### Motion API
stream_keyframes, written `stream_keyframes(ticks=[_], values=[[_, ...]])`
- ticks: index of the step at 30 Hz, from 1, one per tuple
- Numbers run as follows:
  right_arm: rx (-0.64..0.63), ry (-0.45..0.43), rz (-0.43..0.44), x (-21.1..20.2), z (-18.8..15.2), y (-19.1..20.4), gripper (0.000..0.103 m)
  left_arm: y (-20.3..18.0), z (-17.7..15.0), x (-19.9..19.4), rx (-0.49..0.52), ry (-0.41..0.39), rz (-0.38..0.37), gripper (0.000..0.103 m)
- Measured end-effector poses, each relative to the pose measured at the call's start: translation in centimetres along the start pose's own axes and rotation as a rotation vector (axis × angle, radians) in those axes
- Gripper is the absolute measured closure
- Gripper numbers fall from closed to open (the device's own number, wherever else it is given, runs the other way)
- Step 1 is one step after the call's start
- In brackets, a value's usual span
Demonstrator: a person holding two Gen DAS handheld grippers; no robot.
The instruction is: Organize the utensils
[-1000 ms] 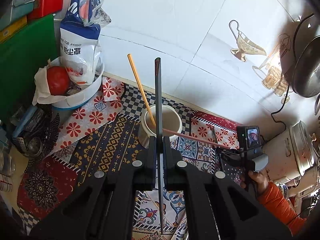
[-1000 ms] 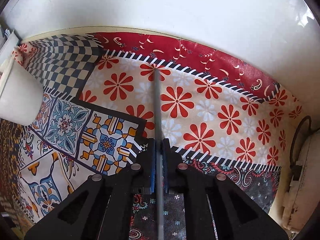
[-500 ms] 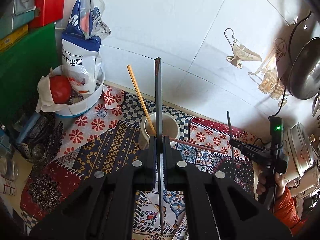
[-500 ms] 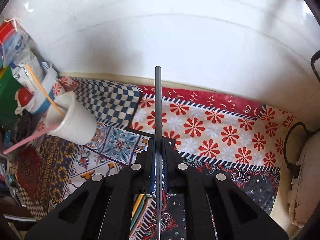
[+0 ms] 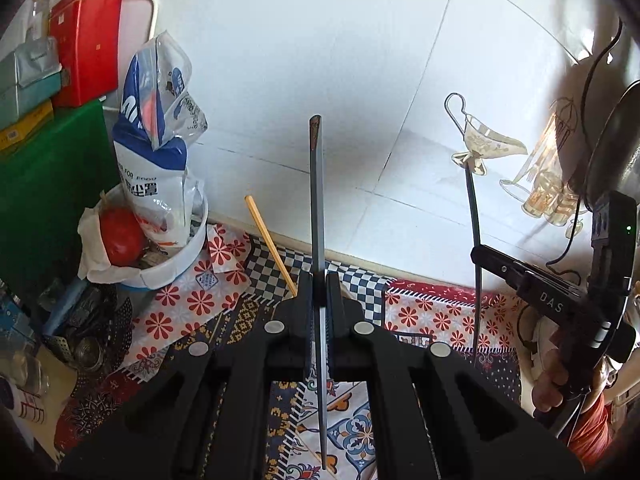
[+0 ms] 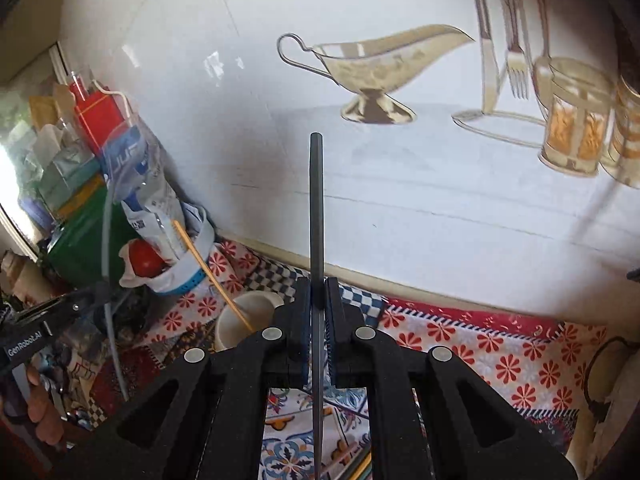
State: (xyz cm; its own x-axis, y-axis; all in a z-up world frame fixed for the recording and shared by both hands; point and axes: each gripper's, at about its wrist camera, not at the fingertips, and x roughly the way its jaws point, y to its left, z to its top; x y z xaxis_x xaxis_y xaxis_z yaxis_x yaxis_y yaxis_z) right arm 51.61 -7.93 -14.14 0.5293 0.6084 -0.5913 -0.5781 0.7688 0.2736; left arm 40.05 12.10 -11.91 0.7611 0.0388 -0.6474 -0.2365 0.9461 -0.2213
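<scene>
**Both tongs lifted, each clamping one dark chopstick**

Raised since a second ago: the right gripper point(image 6: 318, 304), which then pointed at the cloth alone and now faces the wall tiles, with the cup in sight. Left gripper point(image 5: 319, 300) also a little higher; the cup has slipped behind its jaws.

- Left gripper: jaws closed tight on a dark chopstick point(image 5: 316, 200). Stick runs straight up between the pads, tip against the white wall, tail reaching back below the jaws.
- Right gripper: jaws closed tight on a second dark chopstick point(image 6: 316, 208), held the same way, upright along the centre line. From the left wrist view this stick point(image 5: 475, 240) stands crosswise to the right gripper point(image 5: 478, 254), well apart from the left one.
- Cup point(image 6: 246, 316): white, on the patterned cloth point(image 6: 480, 344), just left of the right gripper's jaws and below its stick's tip.
- Orange chopstick point(image 6: 212, 276): leaning in the cup, tilted left.
- Bowl point(image 5: 176, 268): white, back left, holding a bag point(image 5: 156, 160) and a red fruit point(image 5: 120, 236), possibly a tomato.
- Hands: one point(image 5: 552, 380) on the right gripper's handle, one point(image 6: 36, 412) on the left's.
</scene>
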Motion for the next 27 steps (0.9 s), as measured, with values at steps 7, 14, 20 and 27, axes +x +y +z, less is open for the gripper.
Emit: stream_keyframes(ticks=[7,14,20,27], values=[[-0.042,-0.085,0.092,1.8,2.4,2.6,0.097,-1.1,2.4,1.6,0.029,-0.064,0.028,0.099],[-0.053,-0.147,0.149,4.3,3.8,4.0,0.097,-1.0,3.9,4.3,0.023,-0.109,0.037,0.099],[-0.074,-0.188,0.162,6.6,3.6,4.4,0.097,0.3,4.0,6.4,-0.025,-0.171,0.062,0.099],[-0.092,-0.189,0.189,9.4,2.7,3.7,0.097,1.1,3.7,9.0,-0.03,-0.244,0.114,0.099]])
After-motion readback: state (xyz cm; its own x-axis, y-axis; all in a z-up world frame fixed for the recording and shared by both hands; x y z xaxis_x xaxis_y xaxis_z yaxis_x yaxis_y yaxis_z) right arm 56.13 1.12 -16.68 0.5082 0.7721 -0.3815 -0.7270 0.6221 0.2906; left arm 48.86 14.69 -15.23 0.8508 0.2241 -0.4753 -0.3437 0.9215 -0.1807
